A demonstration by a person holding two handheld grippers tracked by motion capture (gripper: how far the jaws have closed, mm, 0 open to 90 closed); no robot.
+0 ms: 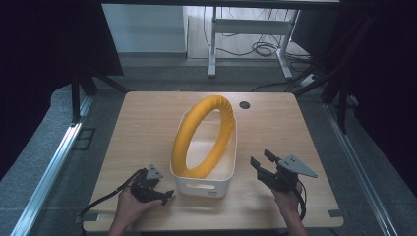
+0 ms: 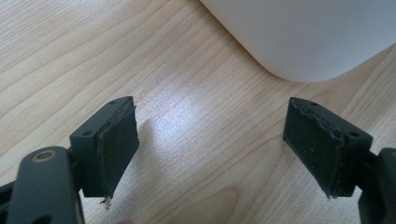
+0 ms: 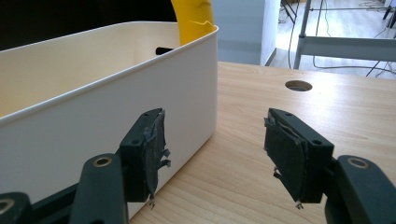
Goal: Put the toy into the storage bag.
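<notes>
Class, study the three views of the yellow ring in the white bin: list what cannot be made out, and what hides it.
- Lower arc of the yellow ring: high view, hidden behind the near wall of the white bin.
- Most of the ring: right gripper view, cut off by the top edge.
- Bin's inside: left gripper view, its outer corner alone in frame.
- Person's forearms: high view, cut off by the bottom edge.

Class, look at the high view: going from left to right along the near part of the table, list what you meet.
left gripper → white bin holding the yellow ring → right gripper
</notes>
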